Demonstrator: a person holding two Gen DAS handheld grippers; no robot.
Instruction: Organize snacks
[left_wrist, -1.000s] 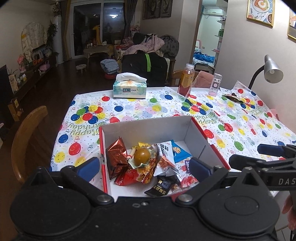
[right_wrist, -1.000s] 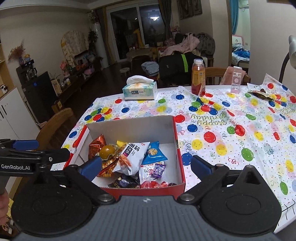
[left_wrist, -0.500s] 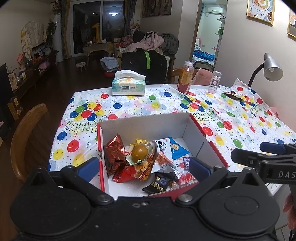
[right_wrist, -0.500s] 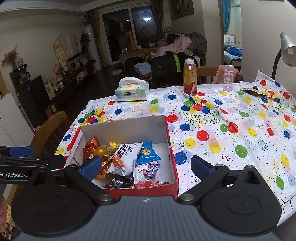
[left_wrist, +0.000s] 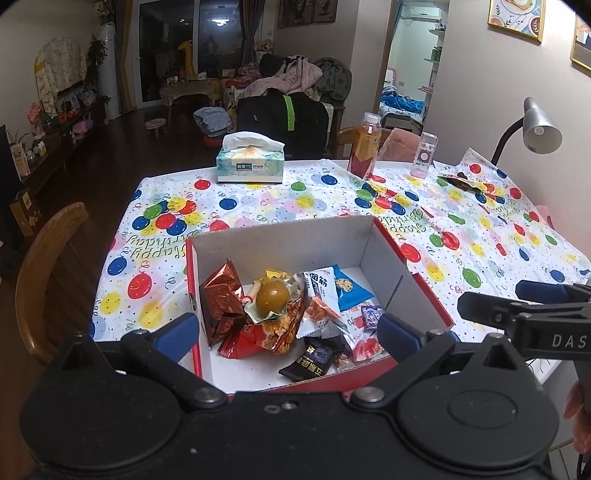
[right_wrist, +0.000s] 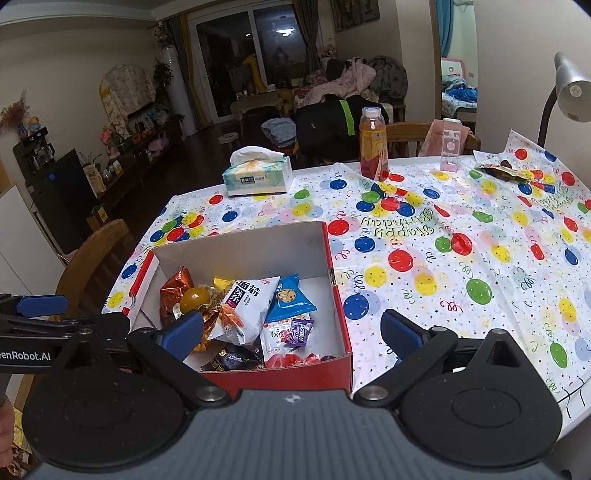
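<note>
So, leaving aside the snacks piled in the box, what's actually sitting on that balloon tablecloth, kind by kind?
Tissue box: 1
Orange drink bottle: 1
Clear pink-tinted container: 1
Red snack box: 1
Loose snack wrapper: 1
Total: 5
The desk lamp is not counted, as its base is out of view.

My left gripper (left_wrist: 288, 330) hangs spread wide, empty, over the near end of the red snack box (left_wrist: 424, 284). Snack packets (left_wrist: 280, 314) heaped inside. Right gripper (left_wrist: 524, 310) visible at right edge, beside the box.
</note>
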